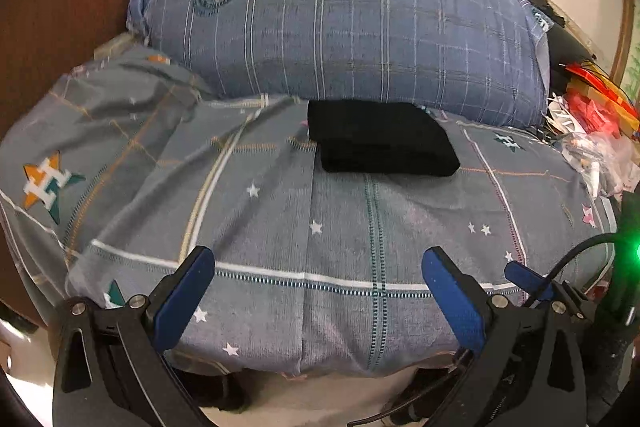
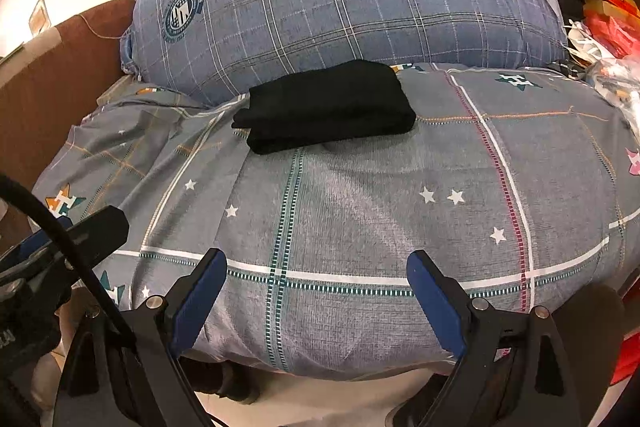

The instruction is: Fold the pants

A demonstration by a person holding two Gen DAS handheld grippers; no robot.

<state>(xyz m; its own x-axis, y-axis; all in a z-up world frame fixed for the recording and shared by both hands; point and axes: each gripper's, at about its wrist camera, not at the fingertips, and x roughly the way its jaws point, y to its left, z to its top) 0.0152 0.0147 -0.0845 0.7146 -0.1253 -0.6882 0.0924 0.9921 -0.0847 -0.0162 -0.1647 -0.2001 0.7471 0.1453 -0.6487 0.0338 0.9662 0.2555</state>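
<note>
The black pants [image 1: 380, 139] lie folded into a compact rectangle on the grey patterned bed sheet [image 1: 280, 227], just in front of the pillow; they also show in the right wrist view [image 2: 328, 107]. My left gripper [image 1: 318, 267] is open and empty, held near the bed's front edge, well short of the pants. My right gripper [image 2: 316, 271] is open and empty too, beside the left one at the front edge. Part of the right gripper [image 1: 528, 279] shows at the right of the left wrist view, and the left gripper [image 2: 80, 231] shows at the left of the right wrist view.
A large blue plaid pillow [image 1: 344, 23] fills the back of the bed. A brown headboard or sofa side [image 1: 52, 39] stands at the left. Red and white plastic bags and clutter [image 1: 592, 123] are piled at the right. The floor [image 1: 320, 399] shows below the bed edge.
</note>
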